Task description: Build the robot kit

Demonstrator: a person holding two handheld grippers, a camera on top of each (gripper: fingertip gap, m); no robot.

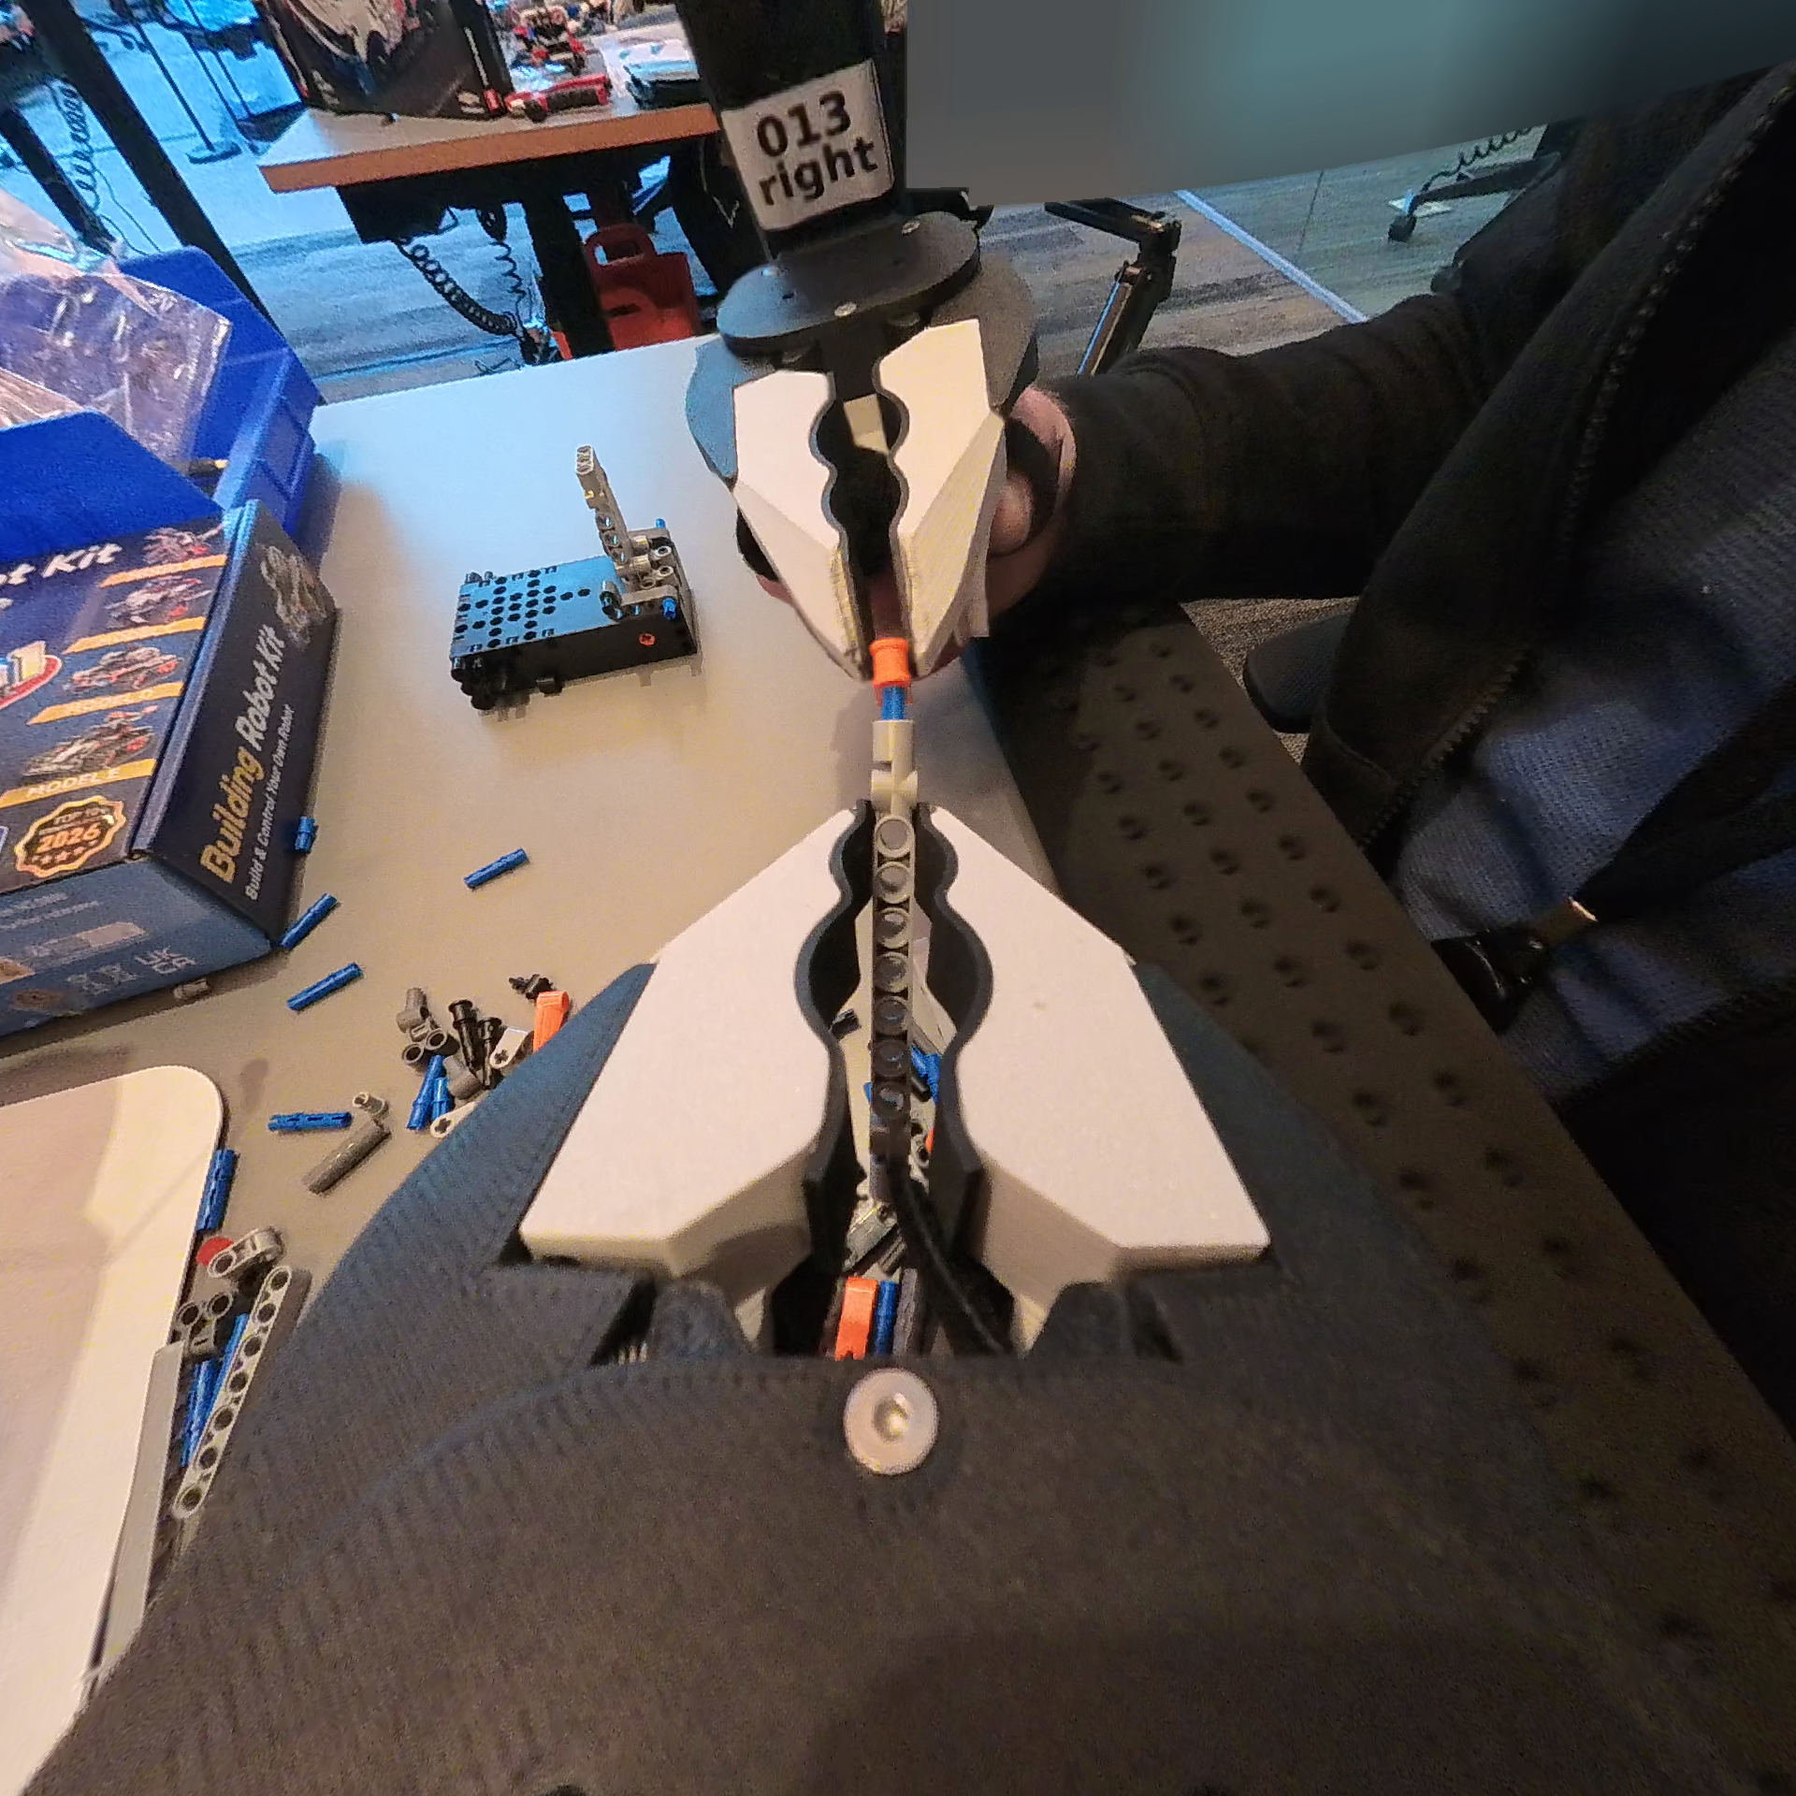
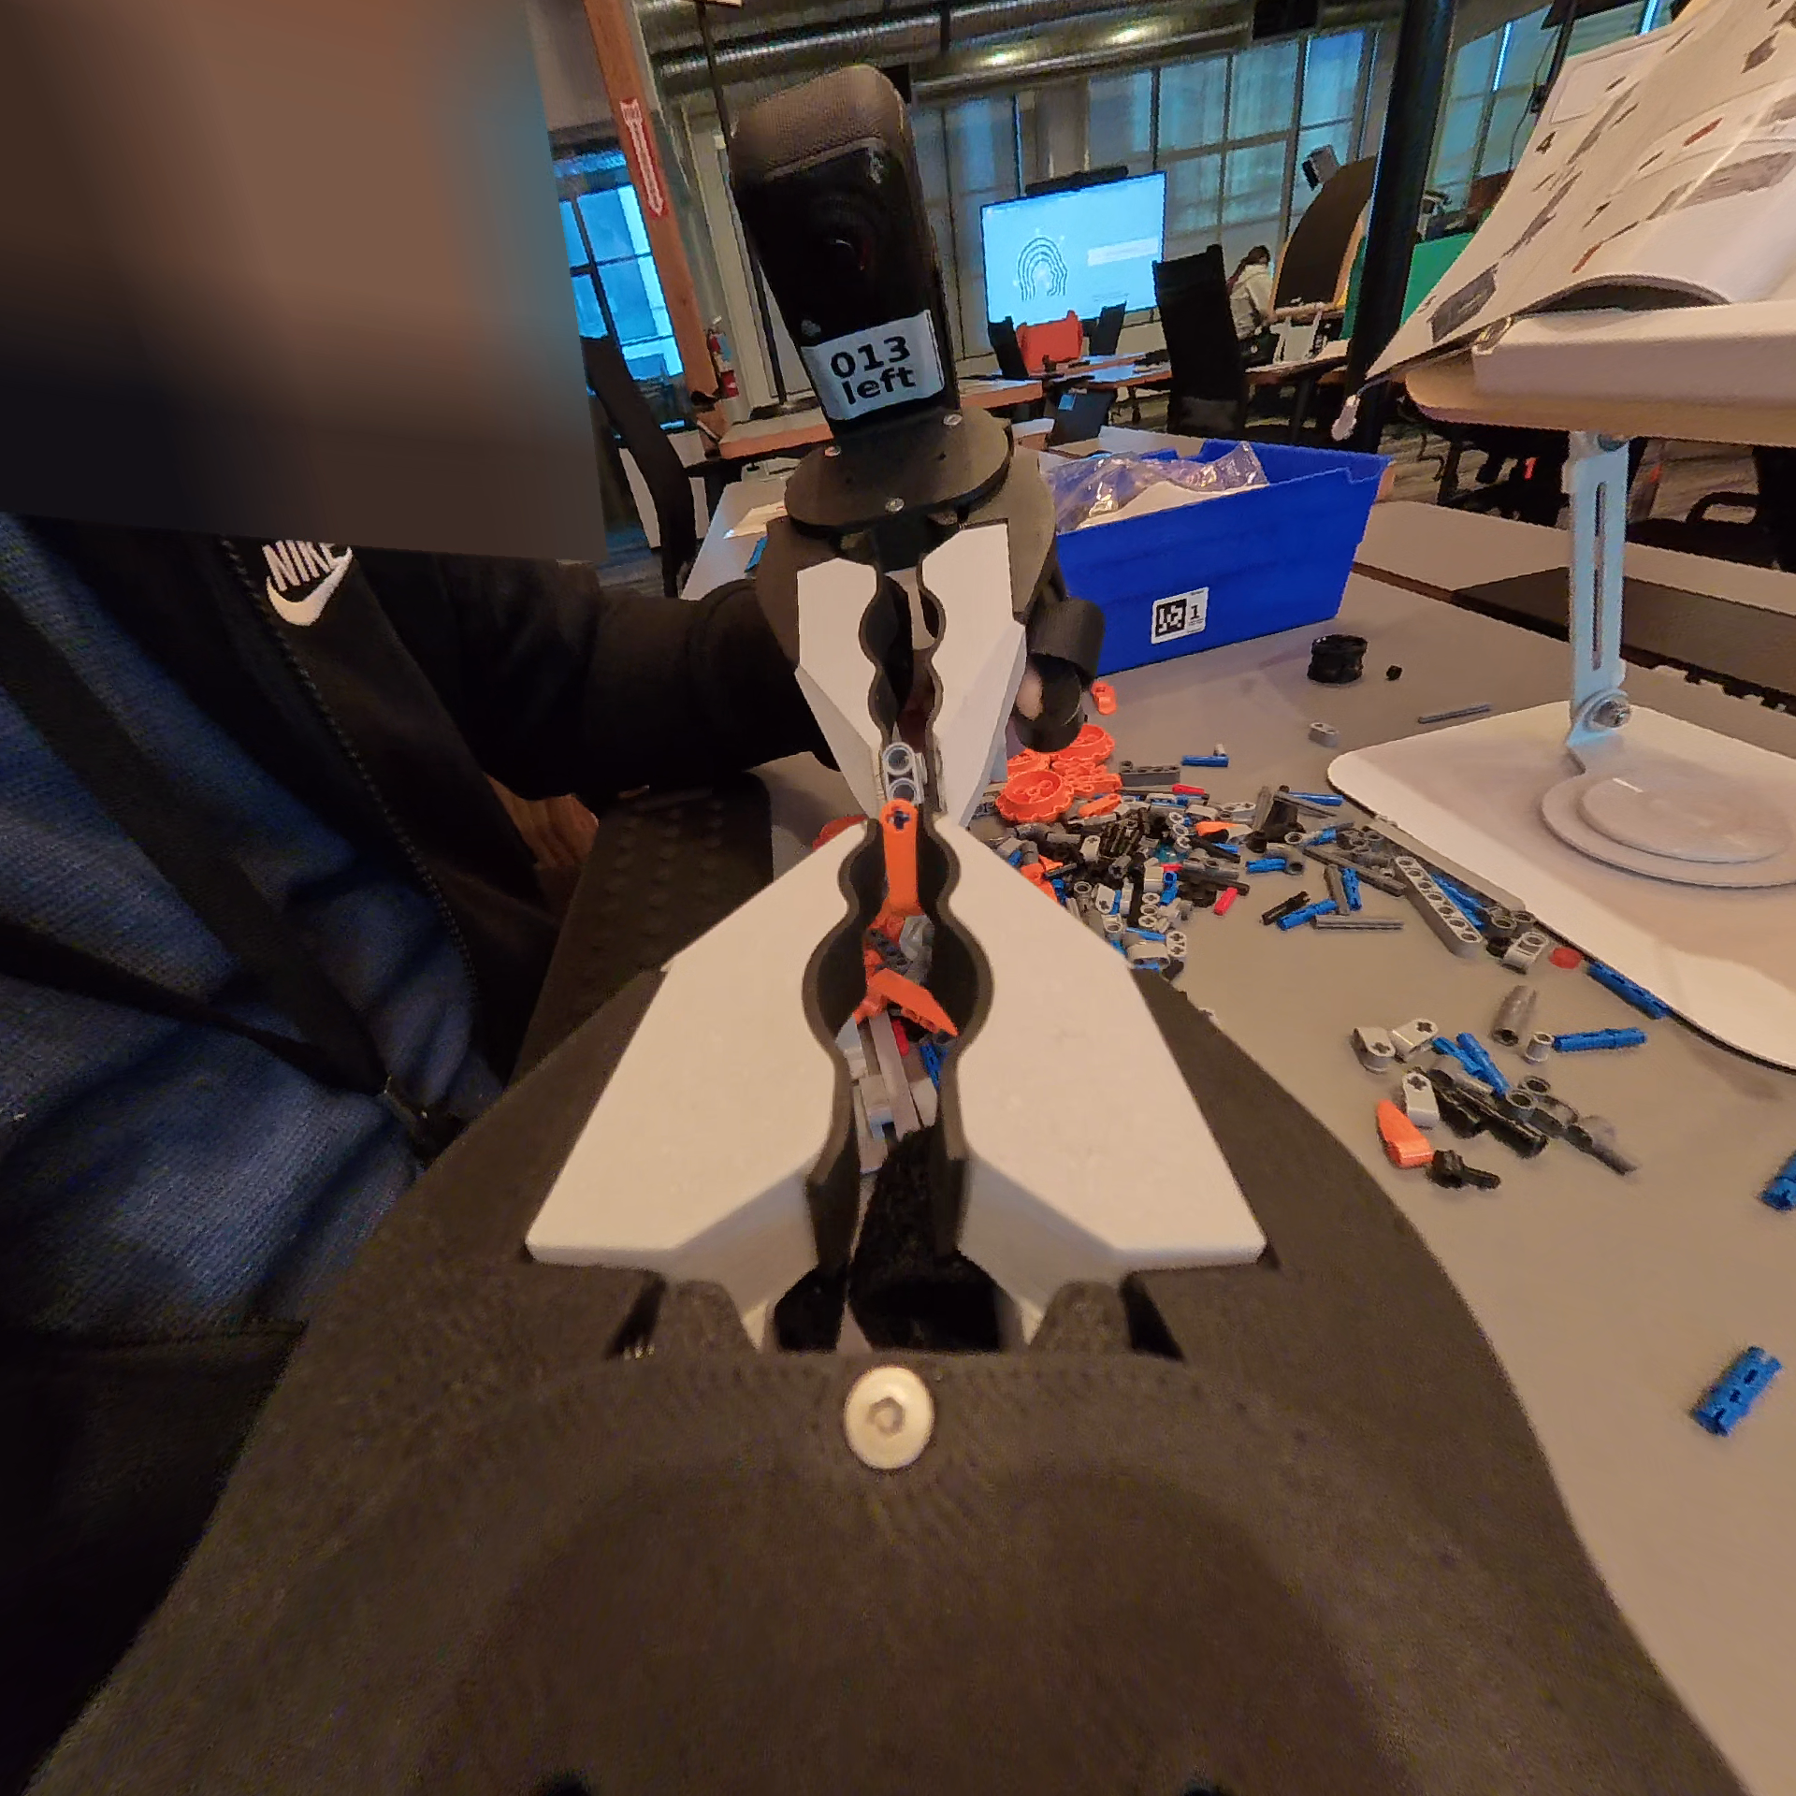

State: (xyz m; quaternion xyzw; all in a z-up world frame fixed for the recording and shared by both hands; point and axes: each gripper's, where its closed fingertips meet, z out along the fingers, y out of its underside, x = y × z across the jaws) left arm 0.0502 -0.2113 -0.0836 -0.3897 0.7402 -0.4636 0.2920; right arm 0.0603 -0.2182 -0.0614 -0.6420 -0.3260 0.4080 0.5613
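Note:
In the left wrist view my left gripper point(image 1: 892, 816) is shut on a grey holed beam point(image 1: 892, 933) that runs lengthwise between its white fingers. At the beam's far end sit a light grey connector point(image 1: 892, 763) and a blue pin point(image 1: 895, 702). The pin carries an orange piece point(image 1: 889, 663), and my right gripper point(image 1: 889, 653) is shut on that piece from the opposite side. In the right wrist view my right gripper point(image 2: 899, 826) holds the orange piece point(image 2: 899, 860) tip to tip with the left gripper point(image 2: 909, 789) and its grey beam point(image 2: 902, 768). Both are held above the table's near edge.
A black motor block with a grey upright point(image 1: 573, 612) stands on the grey table. A kit box point(image 1: 146, 739) and a blue bin point(image 2: 1225, 544) lie to the side. Loose blue, grey and orange pieces point(image 2: 1166, 855) are spread beside a white stand point(image 2: 1604, 826) that holds a booklet point(image 2: 1652, 146). A black perforated armrest point(image 1: 1263, 875) lies by the person's jacket. Less than 4 cm separates the two grippers' tips. Both grippers' tips are roughly 15 centimetres from the black perforated armrest point(image 1: 1263, 875).

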